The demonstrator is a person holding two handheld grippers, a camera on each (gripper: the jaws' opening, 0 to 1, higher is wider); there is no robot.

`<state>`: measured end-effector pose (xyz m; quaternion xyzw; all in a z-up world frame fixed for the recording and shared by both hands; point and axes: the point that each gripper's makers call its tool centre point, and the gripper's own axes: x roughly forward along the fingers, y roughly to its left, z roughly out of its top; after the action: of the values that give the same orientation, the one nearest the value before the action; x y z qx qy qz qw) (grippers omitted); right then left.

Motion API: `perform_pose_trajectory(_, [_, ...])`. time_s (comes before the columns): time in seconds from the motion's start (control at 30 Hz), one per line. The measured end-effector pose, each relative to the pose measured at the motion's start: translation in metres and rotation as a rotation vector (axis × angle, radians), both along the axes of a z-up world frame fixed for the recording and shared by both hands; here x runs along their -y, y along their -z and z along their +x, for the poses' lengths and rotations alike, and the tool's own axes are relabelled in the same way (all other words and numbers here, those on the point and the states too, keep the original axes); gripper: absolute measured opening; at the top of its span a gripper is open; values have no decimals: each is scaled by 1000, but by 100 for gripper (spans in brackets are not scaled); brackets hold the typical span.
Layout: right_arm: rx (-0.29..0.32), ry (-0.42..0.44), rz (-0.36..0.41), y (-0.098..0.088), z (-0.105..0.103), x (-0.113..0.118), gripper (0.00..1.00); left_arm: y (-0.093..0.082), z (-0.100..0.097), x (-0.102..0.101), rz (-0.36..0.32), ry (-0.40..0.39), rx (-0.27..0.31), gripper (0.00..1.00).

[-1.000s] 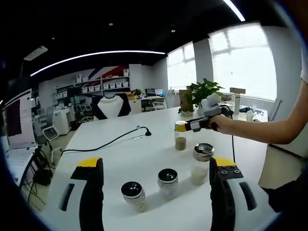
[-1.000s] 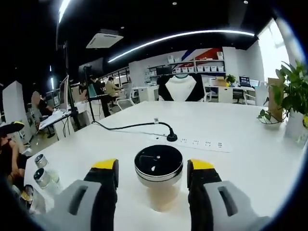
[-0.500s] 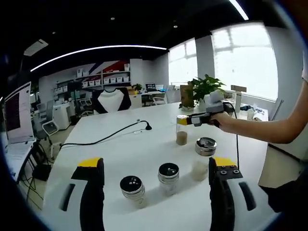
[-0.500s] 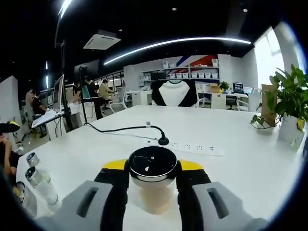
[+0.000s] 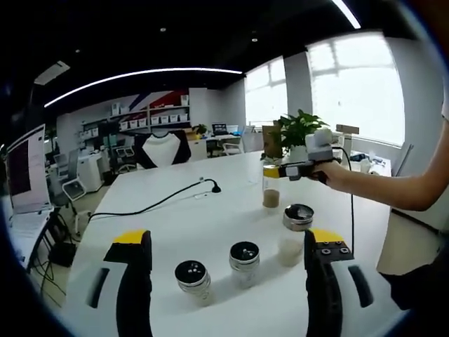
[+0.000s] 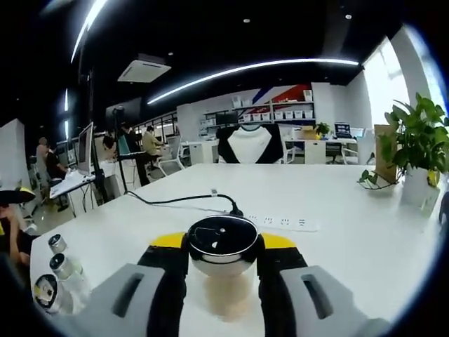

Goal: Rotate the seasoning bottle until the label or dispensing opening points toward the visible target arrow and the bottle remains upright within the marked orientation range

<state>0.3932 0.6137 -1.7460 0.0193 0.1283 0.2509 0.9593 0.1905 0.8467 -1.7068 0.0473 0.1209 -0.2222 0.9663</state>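
Note:
My right gripper [image 6: 223,243] is shut on a clear seasoning bottle [image 6: 224,293] with a black lid and tan powder inside. The bottle is upright between the yellow-tipped jaws. In the left gripper view the same bottle [image 5: 271,188] stands at the far side of the white table [image 5: 175,232], with the right gripper [image 5: 279,171] and a person's hand [image 5: 330,173] around it. Whether its base touches the table I cannot tell. My left gripper [image 5: 228,240] is open and holds nothing, hanging back over the near table edge.
Three more seasoning bottles [image 5: 193,279] [image 5: 244,261] [image 5: 295,232] stand in a row before the left jaws, and they show again at the left as bottles [image 6: 64,270]. A black cable [image 5: 154,203], a power strip [image 6: 284,222] and a potted plant [image 6: 414,147] sit farther back.
The right jaws went from open beside the bottle to shut on it. The held bottle has since shifted slightly to the right in the left gripper view.

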Motion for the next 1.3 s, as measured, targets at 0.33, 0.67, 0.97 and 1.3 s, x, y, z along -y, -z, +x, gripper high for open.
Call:
perform_pose_trajectory(0.33, [31,0,38,-23,-22,8,35,-10,-14,-2,4,-1,17,96])
perform_pose_trajectory(0.67, [88,-4,34,-53,-48,8,35,-18,-33,2,-8,15,43,96])
perform_pose_trajectory(0.97, [104,-34,3,-55,-77,3,35,-19,-51,8,-24,36,53,96])
perform_pose_trajectory(1.3, [86,-28,20,-38,-125,1,35,-16,-71,23,-51,62,57,96])
